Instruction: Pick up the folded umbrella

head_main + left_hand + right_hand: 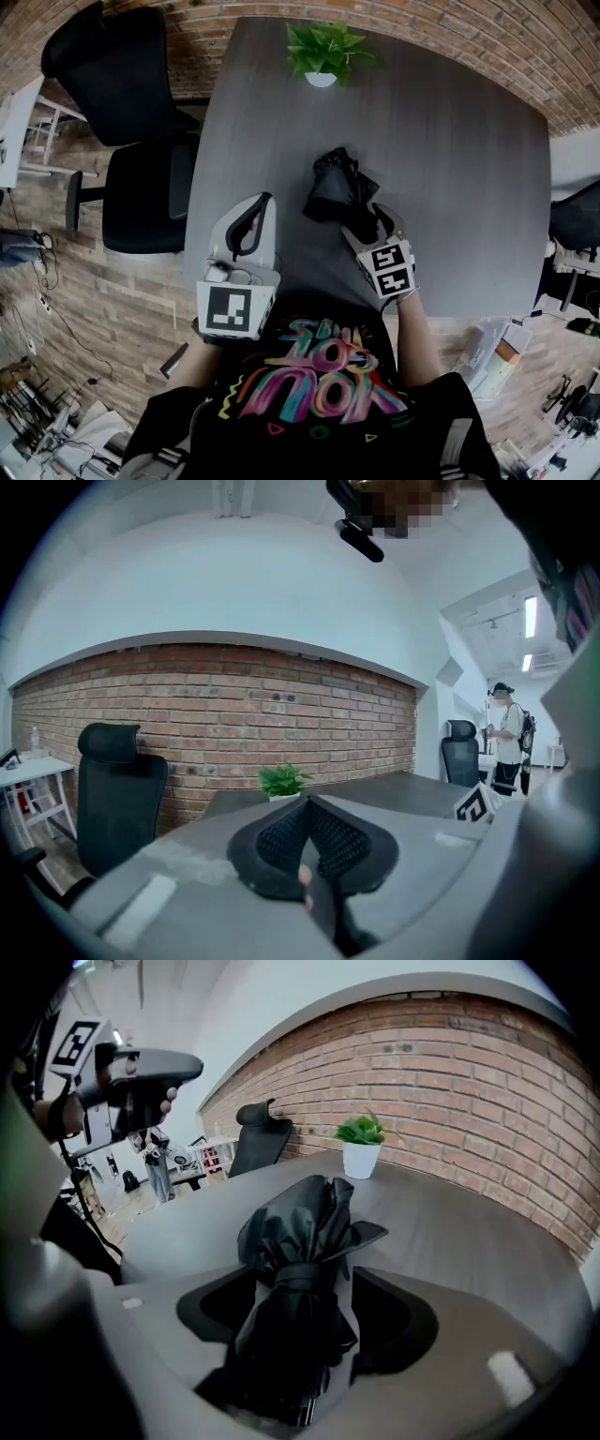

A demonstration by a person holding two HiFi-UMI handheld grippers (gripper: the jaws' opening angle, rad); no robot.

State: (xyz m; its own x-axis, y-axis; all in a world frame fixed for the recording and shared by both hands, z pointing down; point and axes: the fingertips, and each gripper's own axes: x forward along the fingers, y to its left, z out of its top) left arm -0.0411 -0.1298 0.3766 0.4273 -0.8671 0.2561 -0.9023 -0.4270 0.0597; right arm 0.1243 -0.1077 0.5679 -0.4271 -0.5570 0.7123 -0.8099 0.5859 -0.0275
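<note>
The folded black umbrella (339, 192) lies on the dark grey table (450, 141), its crumpled canopy pointing away from me. My right gripper (364, 223) is down at its near end and stands open. In the right gripper view the strapped umbrella (300, 1222) lies lengthwise between the wide-apart jaws of the right gripper (305, 1277), and a strip of table shows beside its right side. My left gripper (253, 217) hovers over the table's left part, apart from the umbrella. The left gripper (306, 806) is shut with nothing between its meshed pads.
A potted green plant (323, 52) stands at the table's far edge. Black office chairs (141, 141) stand left of the table, by the brick wall (234, 714). A person (506, 733) stands far off to the right in the left gripper view. Cables and clutter lie on the floor (37, 281).
</note>
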